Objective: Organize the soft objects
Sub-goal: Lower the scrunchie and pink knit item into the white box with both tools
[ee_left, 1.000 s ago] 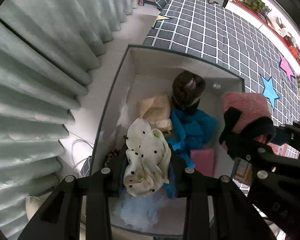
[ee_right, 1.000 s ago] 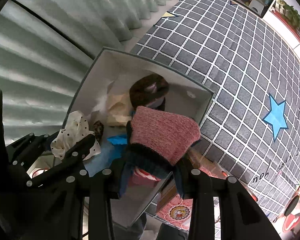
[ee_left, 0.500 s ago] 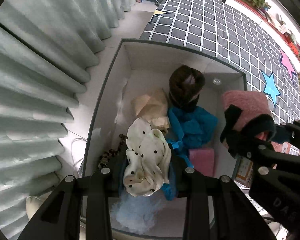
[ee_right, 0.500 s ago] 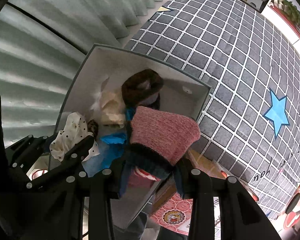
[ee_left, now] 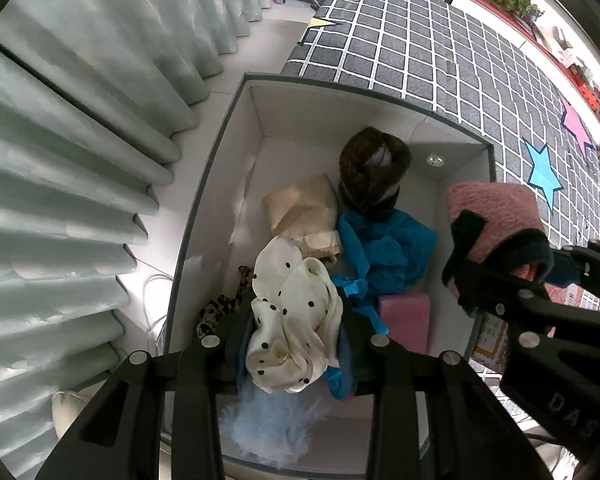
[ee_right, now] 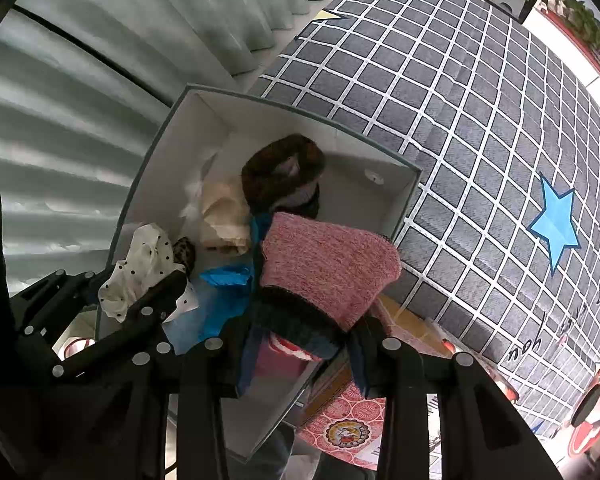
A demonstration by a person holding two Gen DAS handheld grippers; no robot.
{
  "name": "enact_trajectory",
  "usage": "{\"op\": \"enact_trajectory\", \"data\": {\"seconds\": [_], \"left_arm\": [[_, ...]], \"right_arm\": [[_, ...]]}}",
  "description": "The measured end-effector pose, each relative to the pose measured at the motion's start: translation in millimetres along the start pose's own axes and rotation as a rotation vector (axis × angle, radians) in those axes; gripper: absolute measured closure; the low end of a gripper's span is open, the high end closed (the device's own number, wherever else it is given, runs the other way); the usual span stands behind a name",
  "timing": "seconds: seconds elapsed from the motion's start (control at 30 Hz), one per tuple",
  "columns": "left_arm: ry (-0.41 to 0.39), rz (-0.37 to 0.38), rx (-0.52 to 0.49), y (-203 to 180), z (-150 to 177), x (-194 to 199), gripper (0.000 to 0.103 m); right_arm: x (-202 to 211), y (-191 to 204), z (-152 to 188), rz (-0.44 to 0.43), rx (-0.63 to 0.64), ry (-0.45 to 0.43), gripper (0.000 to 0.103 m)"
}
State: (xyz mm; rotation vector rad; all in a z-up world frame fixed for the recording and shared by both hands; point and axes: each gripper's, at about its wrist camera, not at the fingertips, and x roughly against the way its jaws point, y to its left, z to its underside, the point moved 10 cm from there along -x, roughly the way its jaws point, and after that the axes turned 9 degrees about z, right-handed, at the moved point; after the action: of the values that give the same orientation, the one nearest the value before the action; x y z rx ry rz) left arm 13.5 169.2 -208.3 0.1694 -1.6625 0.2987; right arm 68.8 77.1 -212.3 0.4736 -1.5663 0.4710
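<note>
My left gripper [ee_left: 296, 332] is shut on a cream polka-dot cloth [ee_left: 296, 316] and holds it over the near end of an open white box [ee_left: 300, 116]. My right gripper [ee_right: 300, 328] is shut on a pink knit sock with a dark cuff [ee_right: 328, 264] above the box's right rim [ee_right: 404, 208]; the sock also shows in the left wrist view [ee_left: 496, 216]. In the box lie a brown scrunchie roll [ee_left: 374, 168], a beige cloth [ee_left: 304, 210], a blue cloth [ee_left: 384, 248], a pink sponge [ee_left: 406, 316], a leopard-print piece [ee_left: 220, 308] and pale blue fluff [ee_left: 272, 428].
A grey checked bed [ee_right: 480, 100] with blue [ee_right: 556, 224] and pink stars lies beyond and right of the box. Pale green curtains [ee_left: 60, 160] hang on the left. Red patterned cartons [ee_right: 352, 428] sit below the box's right side.
Both grippers have risen slightly and the view has pulled back, so the box looks smaller. Both cloths stay gripped.
</note>
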Motion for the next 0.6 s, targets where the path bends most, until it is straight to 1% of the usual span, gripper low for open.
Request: {"op": "enact_trajectory", "data": {"seconds": [0.6], "left_arm": [[0.009,0.000,-0.003,0.2,1.1,-2.3,0.065]], "right_arm": [[-3.1,3.0,1.2,-0.003,-0.004,0.010,0.064]]}}
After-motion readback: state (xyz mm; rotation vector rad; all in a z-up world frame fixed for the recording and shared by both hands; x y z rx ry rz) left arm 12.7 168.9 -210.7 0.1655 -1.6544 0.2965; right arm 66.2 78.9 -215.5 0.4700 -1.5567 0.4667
